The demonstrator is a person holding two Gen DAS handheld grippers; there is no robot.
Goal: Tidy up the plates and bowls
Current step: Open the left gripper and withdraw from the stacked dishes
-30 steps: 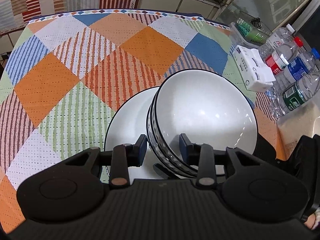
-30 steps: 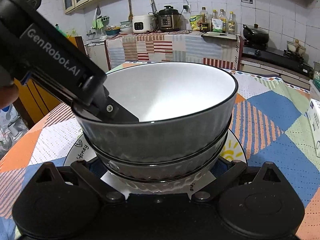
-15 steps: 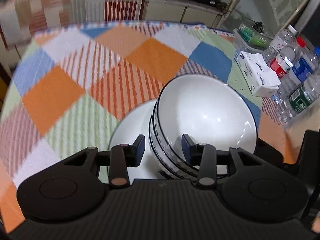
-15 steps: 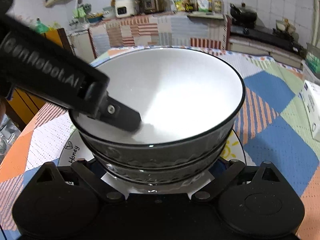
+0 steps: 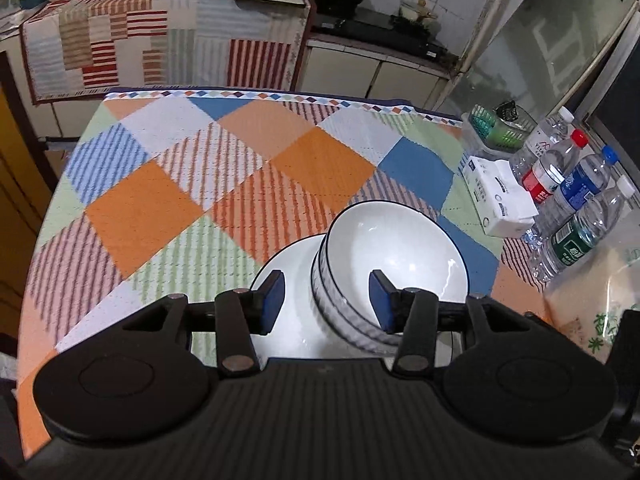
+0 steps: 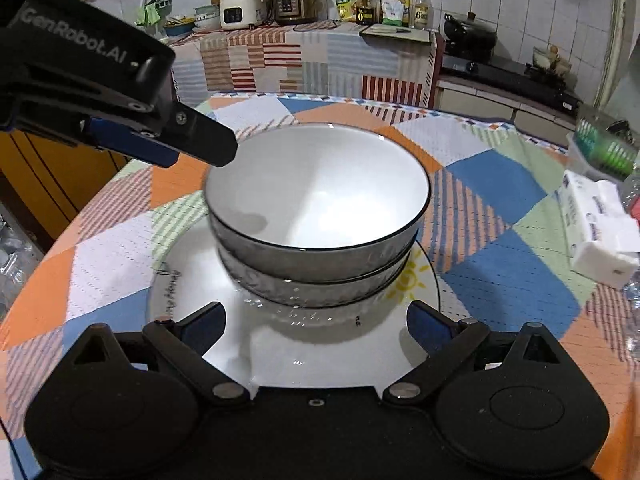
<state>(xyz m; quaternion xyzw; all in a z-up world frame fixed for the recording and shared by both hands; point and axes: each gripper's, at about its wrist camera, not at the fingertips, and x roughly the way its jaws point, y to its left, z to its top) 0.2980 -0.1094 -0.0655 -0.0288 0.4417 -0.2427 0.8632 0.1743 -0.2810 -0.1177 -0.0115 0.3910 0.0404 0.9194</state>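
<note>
Patchwork cloth covers the round kitchen surface (image 5: 168,208), and toward its 5 o'clock edge a white plate (image 6: 192,280) carries two nested bowls (image 6: 316,200), stacked to save room, I judge. At the bowls' 10 o'clock the left gripper (image 5: 327,301) hangs clear, its jaws opening with only the rim in line between them, not pressed. At 6 o'clock the right gripper (image 6: 316,322) stands wide open over the plate's near rim, gripping nothing. Bottles (image 5: 576,208) wait at 3 o'clock

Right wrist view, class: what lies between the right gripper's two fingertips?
The near rim of the white plate lies between the open right gripper's fingertips, untouched. The stacked bowls sit beyond on the plate. The right wrist view shows this.
</note>
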